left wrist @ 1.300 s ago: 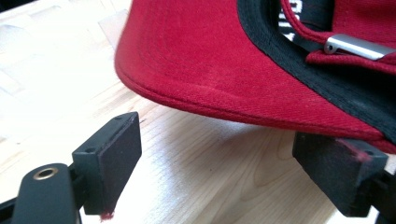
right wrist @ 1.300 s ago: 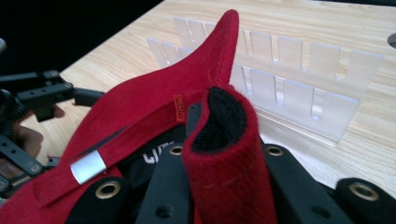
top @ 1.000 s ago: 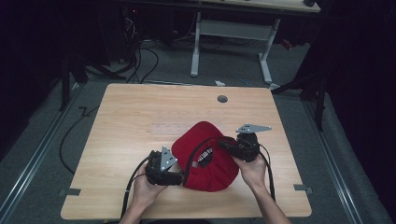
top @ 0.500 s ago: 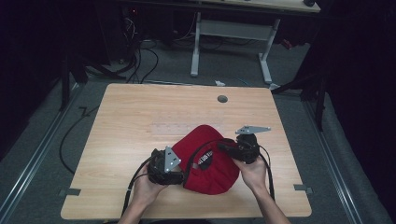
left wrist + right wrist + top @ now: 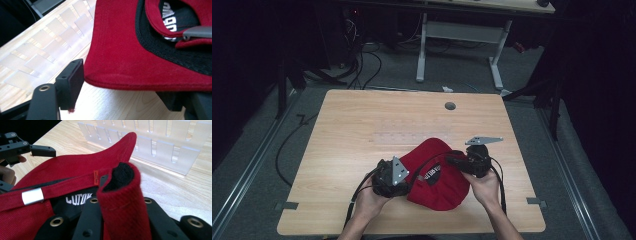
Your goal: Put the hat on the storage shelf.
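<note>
A red cap point(image 5: 437, 181) lies upside down on the wooden table point(image 5: 362, 115), its black lining and strap with a metal buckle point(image 5: 32, 196) facing up. My right gripper point(image 5: 451, 161) is shut on a folded piece of the cap's rim point(image 5: 122, 202), which stands up between its jaws. My left gripper point(image 5: 412, 184) is at the cap's left edge, and its jaws have just been closing. The cap's edge point(image 5: 140, 82) lies between them: one pad point(image 5: 71, 80) stands at the edge, and the other jaw is partly hidden under the fabric. The left gripper point(image 5: 30, 148) also shows in the right gripper view.
A clear slotted plastic strip point(image 5: 387, 137) lies flat on the table just beyond the cap. A round grommet hole point(image 5: 450, 106) sits near the far edge. Cables trail from both grippers toward the table's front edge. Another desk frame point(image 5: 462, 40) stands on the floor behind.
The left gripper has edged in toward the cap's left edge and its jaws have narrowed around it. The right gripper and its hold on the rim have not moved.
</note>
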The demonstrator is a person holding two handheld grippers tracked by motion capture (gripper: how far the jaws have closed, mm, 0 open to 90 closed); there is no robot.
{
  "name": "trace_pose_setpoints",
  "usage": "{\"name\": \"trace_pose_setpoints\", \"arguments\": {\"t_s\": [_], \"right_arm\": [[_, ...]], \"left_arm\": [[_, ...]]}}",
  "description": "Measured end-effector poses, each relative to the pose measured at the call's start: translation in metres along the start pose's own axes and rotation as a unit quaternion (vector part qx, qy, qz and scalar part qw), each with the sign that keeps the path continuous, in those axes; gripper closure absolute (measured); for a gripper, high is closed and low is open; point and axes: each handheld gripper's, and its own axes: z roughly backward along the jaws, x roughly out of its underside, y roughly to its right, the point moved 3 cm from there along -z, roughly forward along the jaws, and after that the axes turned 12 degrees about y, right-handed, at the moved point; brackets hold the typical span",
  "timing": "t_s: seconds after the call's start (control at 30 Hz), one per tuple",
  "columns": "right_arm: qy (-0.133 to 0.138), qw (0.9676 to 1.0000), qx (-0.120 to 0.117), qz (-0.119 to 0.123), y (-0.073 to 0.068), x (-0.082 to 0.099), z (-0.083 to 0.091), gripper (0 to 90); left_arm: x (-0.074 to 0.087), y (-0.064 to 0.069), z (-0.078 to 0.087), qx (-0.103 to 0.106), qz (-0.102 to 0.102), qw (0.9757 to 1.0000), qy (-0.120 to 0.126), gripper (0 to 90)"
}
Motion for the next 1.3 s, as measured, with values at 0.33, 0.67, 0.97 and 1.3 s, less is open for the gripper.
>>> {"name": "trace_pose_setpoints", "arguments": {"t_s": [0.33, 0.67, 0.97, 1.3], "right_arm": [[-0.015, 0.9985, -0.046, -0.025, -0.004, 0.006, -0.009, 80.4], [0.008, 0.9976, -0.060, -0.035, 0.000, 0.005, -0.008, 67.3], [0.083, 0.9937, -0.056, -0.049, 0.014, -0.005, 0.011, 48.7], [0.129, 0.9879, -0.046, -0.074, 0.036, -0.004, 0.029, 43.2]], "left_arm": [[0.000, 0.006, 0.001, 0.040, 0.002, 0.9990, -0.017, 57.2], [-0.008, 0.004, 0.008, 0.074, 0.030, 0.9960, -0.040, 71.4], [-0.010, -0.004, 0.018, 0.069, 0.038, 0.9956, -0.052, 82.6], [-0.014, -0.013, 0.025, 0.059, 0.047, 0.9954, -0.060, 85.0]]}}
